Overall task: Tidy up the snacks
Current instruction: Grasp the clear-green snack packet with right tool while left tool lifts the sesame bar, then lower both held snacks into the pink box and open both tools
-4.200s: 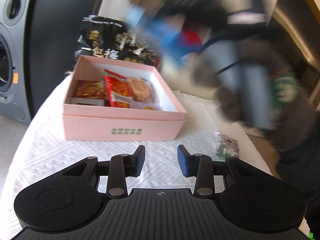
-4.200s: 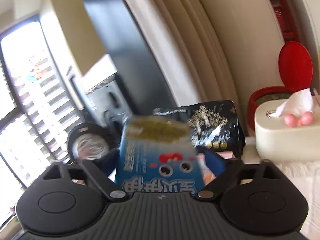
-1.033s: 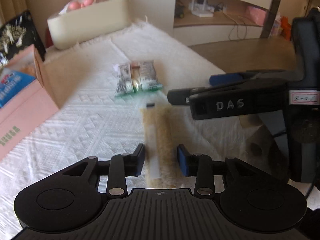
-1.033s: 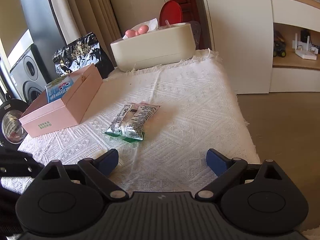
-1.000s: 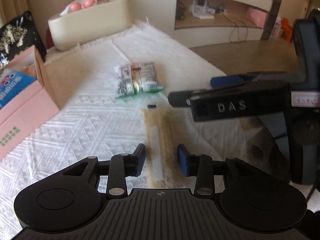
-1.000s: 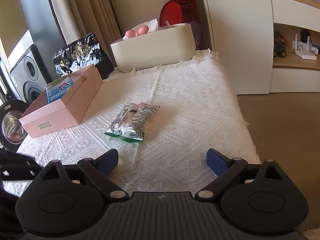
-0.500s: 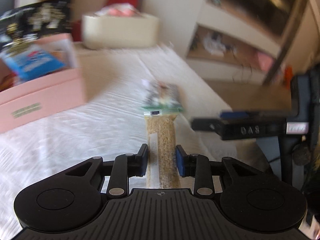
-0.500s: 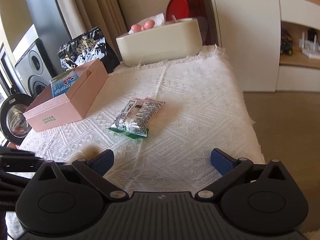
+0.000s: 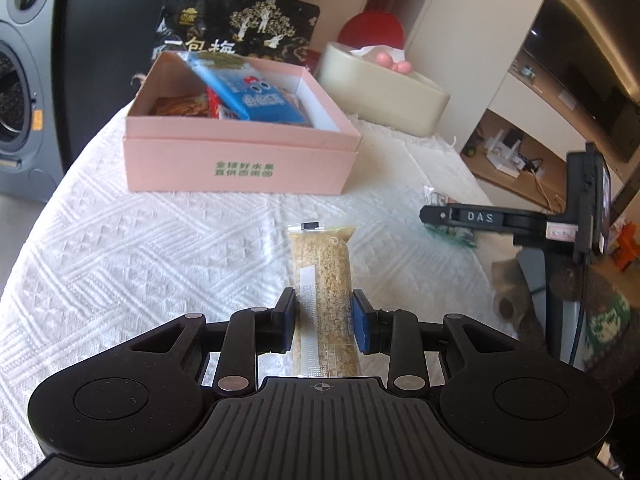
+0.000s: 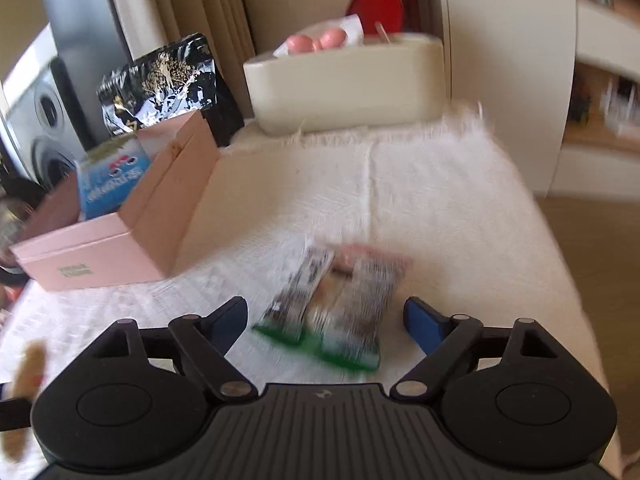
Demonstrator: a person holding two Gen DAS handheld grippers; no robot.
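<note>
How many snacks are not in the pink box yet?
2: the long grain bar clamped in the left hand-held gripper, and the green-edged packet lying on the white cloth between the right hand-held gripper's open fingers.

- My left claw [image 9: 323,322] grips a long clear packet of golden grain snack [image 9: 323,280], pads pressed on both sides.
- Beyond it, an open pink box [image 9: 240,164] sits on the white textured cloth [image 9: 120,248] covering the counter, holding a blue packet [image 9: 248,96] and red wrappers.
- A black bag [image 9: 236,24] stands behind the box; a cream tissue holder [image 9: 380,92] sits to its right.
- My right claw [image 9: 440,214] reaches in from the right, over a green-edged packet [image 9: 460,236].
</note>
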